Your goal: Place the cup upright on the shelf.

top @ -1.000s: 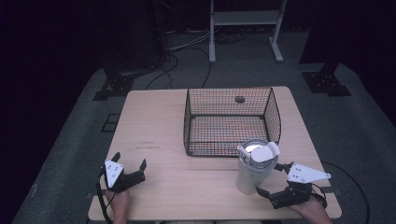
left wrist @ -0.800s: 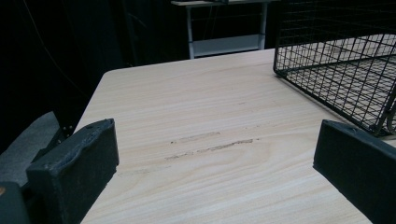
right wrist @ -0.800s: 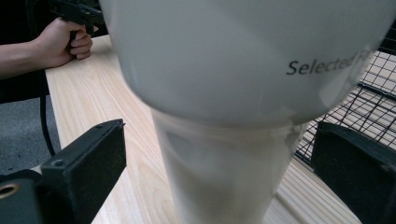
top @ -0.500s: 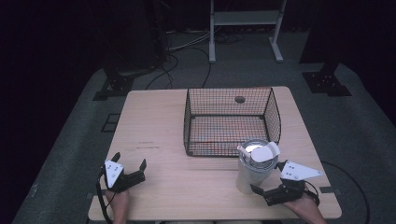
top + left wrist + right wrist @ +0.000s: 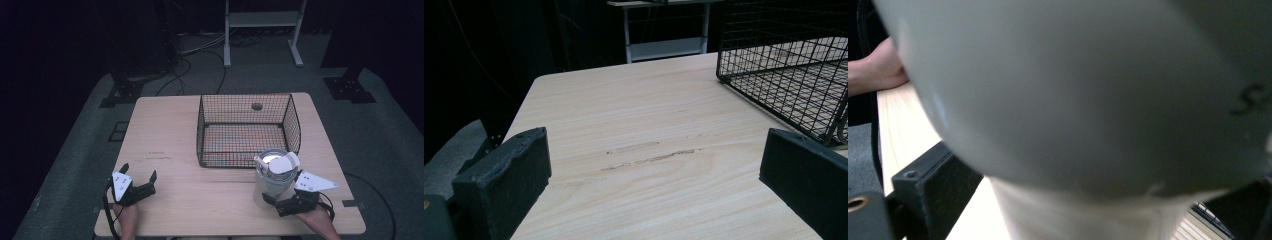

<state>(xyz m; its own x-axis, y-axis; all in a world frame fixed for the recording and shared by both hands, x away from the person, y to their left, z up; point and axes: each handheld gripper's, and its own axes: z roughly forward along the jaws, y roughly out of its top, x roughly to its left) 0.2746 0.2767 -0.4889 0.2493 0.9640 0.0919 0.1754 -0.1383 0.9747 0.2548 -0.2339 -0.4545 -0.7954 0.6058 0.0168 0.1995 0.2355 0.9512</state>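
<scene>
Right tool (image 5: 272, 199) with jaws spread around the white container (image 5: 270, 180), not visibly clamped; container stands on the table (image 5: 170, 135) just before the wire basket (image 5: 247, 130); left tool (image 5: 137, 181) wide open, empty; next, judged: closing to grasp

The table (image 5: 190, 130) is light wood with a smooth, matt top and a few faint scuff marks. The basket (image 5: 248, 131) at the far right is thin black metal wire. The white container (image 5: 1088, 100) at the near right looks like smooth, slightly shiny plastic. The gripper jaws are black, matt and a bit rough. The floor (image 5: 75, 165) looks like dull grey carpet
</scene>
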